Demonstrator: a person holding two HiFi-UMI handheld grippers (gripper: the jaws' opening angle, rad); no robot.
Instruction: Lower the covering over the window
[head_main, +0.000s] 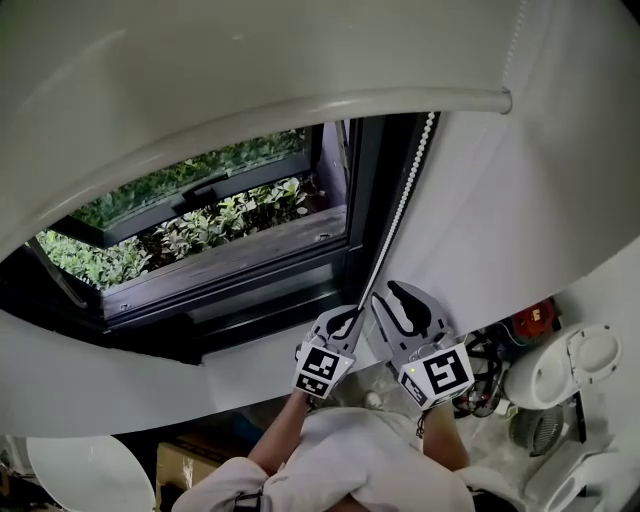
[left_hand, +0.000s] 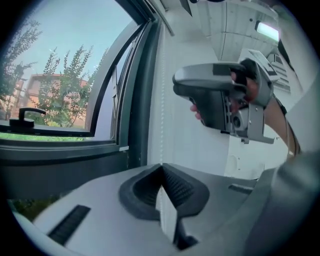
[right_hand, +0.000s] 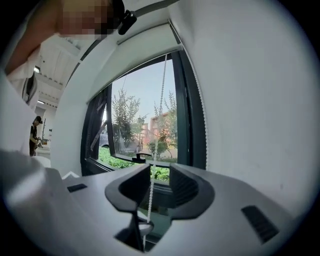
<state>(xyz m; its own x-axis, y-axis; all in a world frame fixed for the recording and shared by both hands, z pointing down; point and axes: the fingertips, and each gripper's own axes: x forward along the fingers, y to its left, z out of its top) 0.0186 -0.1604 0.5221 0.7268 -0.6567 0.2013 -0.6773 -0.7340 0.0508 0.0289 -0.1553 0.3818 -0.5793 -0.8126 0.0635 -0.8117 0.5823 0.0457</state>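
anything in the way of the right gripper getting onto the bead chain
Nothing visible: the bead chain already hangs between the open jaws of the right gripper; the left gripper is shut on it lower down.

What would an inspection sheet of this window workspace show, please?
Surface: no table in view; white wall beside the window.
Job's things: blind high, most glass uncovered; bead chain runs down the frame.
Clutter: white round object and red item low right, unidentifiable.
Grippers: left gripper shut on bead chain; right gripper open, chain passing between its jaws.
Cables: dark tangled cords.
Surroundings: greenery outside; person far off.
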